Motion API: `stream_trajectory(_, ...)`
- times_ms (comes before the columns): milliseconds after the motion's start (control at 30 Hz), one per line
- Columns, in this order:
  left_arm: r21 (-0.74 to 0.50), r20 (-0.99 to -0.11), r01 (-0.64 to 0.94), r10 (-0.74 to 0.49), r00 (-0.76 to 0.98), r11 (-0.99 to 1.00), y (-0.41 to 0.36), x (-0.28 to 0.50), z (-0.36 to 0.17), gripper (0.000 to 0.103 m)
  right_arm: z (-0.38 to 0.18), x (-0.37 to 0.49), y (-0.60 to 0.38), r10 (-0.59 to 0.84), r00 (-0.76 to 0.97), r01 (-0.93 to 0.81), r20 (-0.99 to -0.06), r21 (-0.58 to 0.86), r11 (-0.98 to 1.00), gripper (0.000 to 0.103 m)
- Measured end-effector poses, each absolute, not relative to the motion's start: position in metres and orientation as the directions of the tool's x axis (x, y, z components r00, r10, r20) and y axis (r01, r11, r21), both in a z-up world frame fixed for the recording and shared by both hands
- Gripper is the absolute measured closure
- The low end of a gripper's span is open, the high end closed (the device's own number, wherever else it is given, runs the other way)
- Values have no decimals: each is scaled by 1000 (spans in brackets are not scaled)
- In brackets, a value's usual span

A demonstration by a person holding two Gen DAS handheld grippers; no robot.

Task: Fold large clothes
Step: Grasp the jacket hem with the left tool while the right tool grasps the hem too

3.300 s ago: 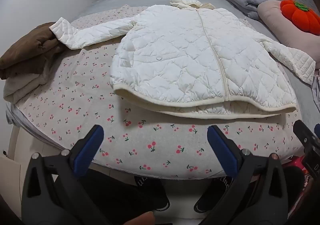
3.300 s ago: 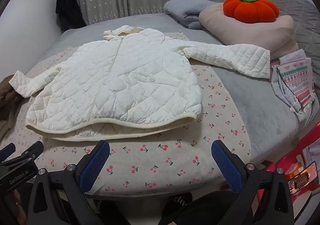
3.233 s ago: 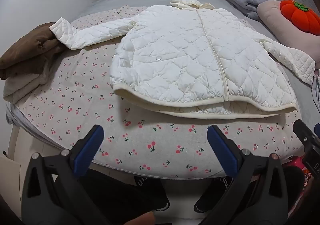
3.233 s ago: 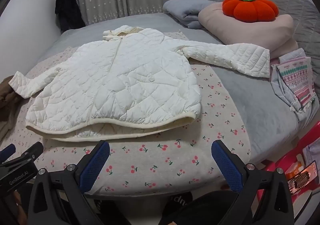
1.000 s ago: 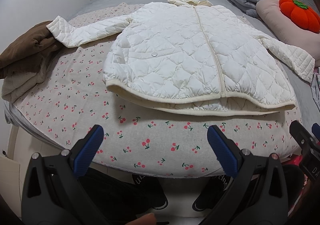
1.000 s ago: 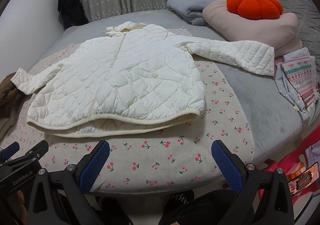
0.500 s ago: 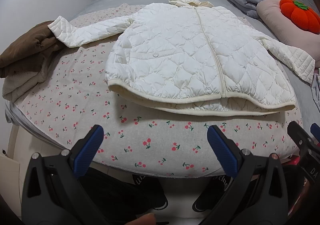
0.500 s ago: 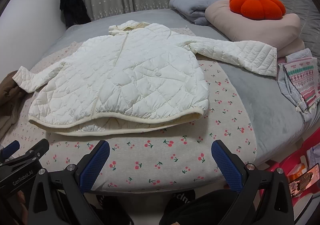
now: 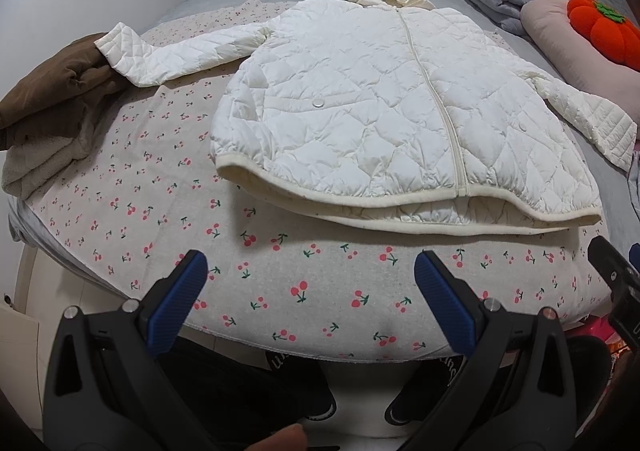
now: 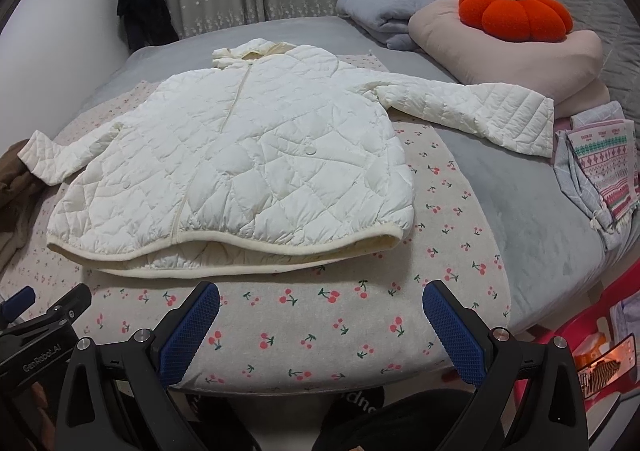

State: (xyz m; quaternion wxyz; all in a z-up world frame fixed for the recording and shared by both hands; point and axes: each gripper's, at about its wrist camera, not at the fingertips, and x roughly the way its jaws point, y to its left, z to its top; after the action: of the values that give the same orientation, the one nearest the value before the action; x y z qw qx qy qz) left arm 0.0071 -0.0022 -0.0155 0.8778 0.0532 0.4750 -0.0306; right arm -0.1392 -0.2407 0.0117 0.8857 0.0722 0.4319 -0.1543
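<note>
Bed with grey cover. A cherry-print beige cloth is spread across the near part. The white quilted hooded jacket lies flat on it, sleeves out. Left edge: brown folded garment. Right side: grey folded blanket, pink cushion, patterned folded textile.

Soft, even indoor light, with no glare. Both fisheye views are sharp but bend strongly outward, with dark vignetted corners.

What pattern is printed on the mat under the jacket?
Small red cherries on a pale mat, clearest in the left wrist view.
</note>
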Motion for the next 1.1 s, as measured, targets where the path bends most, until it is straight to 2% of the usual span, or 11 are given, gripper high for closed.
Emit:
stream_trajectory(167, 67, -832, 94, 3, 555, 993, 0, 14, -18, 0, 10, -132, -248, -217, 571, 340, -792, -13, 940, 0)
stream_trajectory(333, 25, -828, 103, -37, 559, 994, 7, 27, -22, 0, 14, -121, -256, -183, 587, 302, -789, 4, 953, 0)
stream_trajectory(533, -5, -826, 117, -71, 559, 993, 16, 42, -14, 0, 18, -111, -274, -211, 586, 329, -782, -8, 944, 0)
stream_trajectory(667, 33, -823, 137, -51, 565, 990, 19, 54, -9, 0, 17, -105, -282, -173, 593, 308, -787, 23, 951, 0)
stream_trajectory(833, -3, -850, 192, -103, 516, 981, 40, 91, -6, 0, 8, -89, -291, -54, 578, 197, -814, 75, 978, 0)
stream_trajectory(900, -43, -858, 175, -126, 498, 984, 57, 105, -5, 0, 3, -84, -304, -49, 558, 187, -828, 69, 980, 0)
stream_trajectory(1000, -194, -856, 177, -255, 451, 965, 81, 122, -9, 0, -6, -80, -328, -39, 509, 201, -860, 74, 977, 0)
stream_trajectory(1067, -291, -845, 190, -345, 409, 938, 88, 132, -15, 2, -14, -78, -349, 24, 486, 230, -873, 154, 961, 0)
stream_trajectory(1100, -325, -841, 192, -375, 390, 926, 88, 136, -20, 7, -20, -77, -362, 93, 498, 245, -862, 242, 939, 0)
